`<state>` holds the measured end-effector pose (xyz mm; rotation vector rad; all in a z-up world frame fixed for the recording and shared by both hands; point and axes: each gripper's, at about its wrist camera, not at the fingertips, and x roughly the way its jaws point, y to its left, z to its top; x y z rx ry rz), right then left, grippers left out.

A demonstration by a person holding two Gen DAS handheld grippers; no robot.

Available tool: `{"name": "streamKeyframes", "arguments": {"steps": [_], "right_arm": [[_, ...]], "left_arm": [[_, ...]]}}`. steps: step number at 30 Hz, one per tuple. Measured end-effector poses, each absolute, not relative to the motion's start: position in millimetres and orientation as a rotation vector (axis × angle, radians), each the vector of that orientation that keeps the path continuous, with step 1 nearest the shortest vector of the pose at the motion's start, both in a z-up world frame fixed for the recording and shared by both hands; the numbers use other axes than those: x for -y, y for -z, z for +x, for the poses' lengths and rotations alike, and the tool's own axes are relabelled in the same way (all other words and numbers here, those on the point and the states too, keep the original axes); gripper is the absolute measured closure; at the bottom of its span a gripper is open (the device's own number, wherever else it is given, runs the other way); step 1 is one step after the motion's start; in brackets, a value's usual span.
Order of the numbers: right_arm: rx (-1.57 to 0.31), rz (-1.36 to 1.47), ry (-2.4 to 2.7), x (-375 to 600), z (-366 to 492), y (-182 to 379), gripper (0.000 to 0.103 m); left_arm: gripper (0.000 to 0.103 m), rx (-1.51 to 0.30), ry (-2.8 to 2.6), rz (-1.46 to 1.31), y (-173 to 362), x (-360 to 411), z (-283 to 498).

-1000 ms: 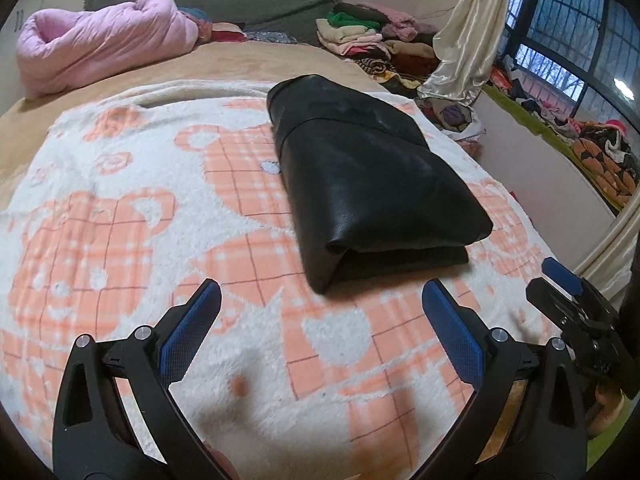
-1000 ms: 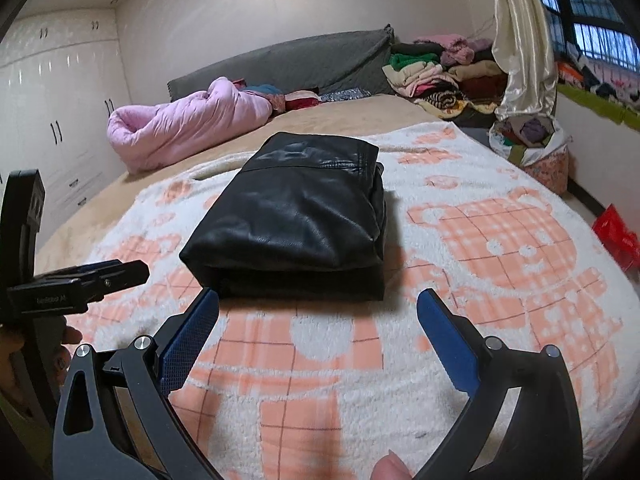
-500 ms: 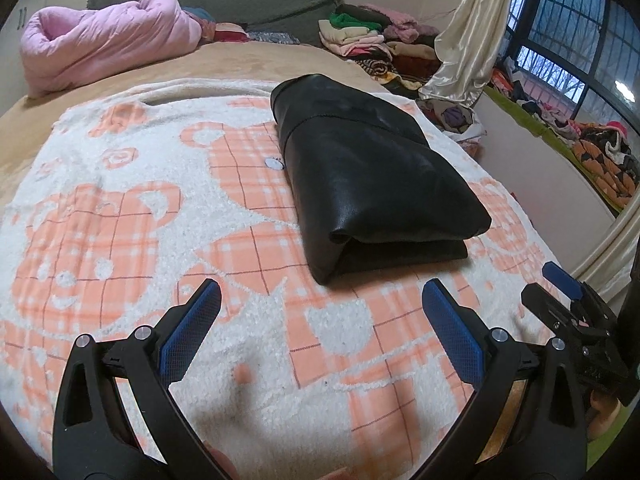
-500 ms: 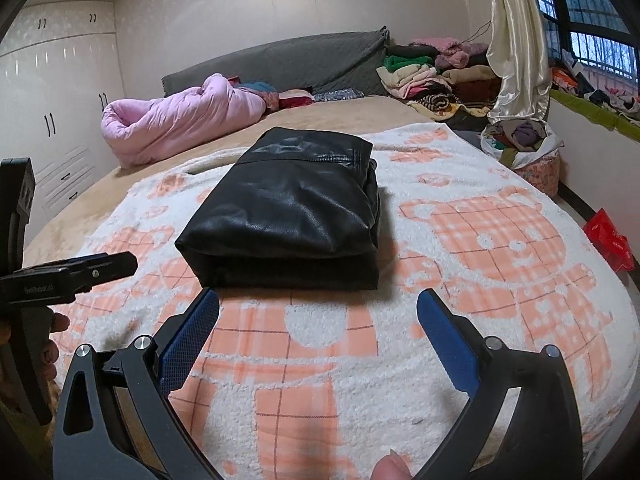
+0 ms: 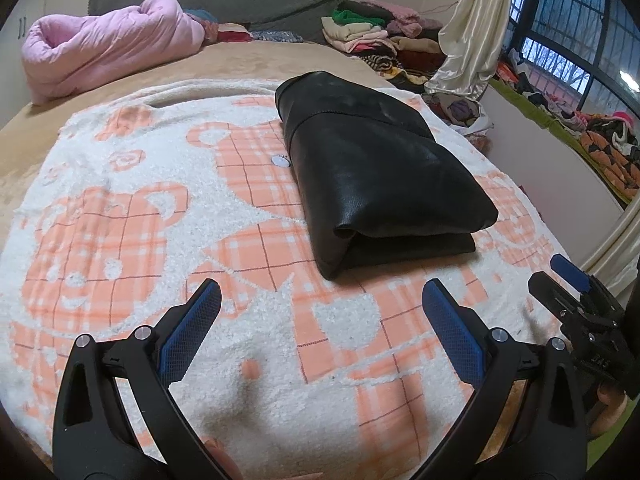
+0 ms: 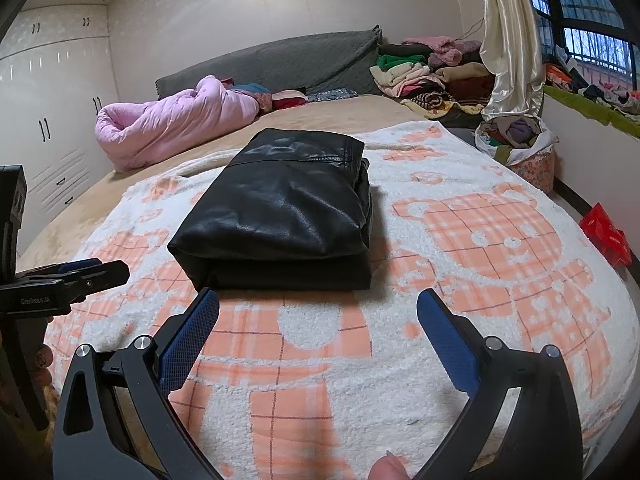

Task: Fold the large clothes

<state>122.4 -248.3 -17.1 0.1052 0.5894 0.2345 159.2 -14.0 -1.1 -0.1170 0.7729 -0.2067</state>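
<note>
A black leather garment (image 5: 372,168) lies folded into a thick rectangle on the white and orange bear-print blanket (image 5: 120,216); it also shows in the right wrist view (image 6: 280,212). My left gripper (image 5: 320,292) is open and empty, held above the blanket short of the garment's near edge. My right gripper (image 6: 318,300) is open and empty, just in front of the garment's near edge. The right gripper shows at the far right of the left wrist view (image 5: 576,292); the left gripper shows at the left of the right wrist view (image 6: 76,272).
A pink quilt (image 6: 176,124) lies bundled at the head of the bed by a grey headboard (image 6: 280,60). Stacked clothes (image 6: 432,72) and a curtain (image 6: 512,40) stand at the far right. A basket of clothes (image 6: 524,148) sits on the floor beside the bed.
Both grippers have drawn back slightly from the folded garment and stayed open. The garment has not moved.
</note>
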Motion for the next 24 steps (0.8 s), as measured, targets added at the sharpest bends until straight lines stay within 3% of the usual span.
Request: {"name": "streamKeyframes", "arguments": {"steps": [24], "right_arm": [[-0.596,0.097,-0.238,247.9,122.9,19.5,0.004]], "left_arm": [[0.009,-0.773,0.194,-0.11,1.6,10.4,158.6]]}}
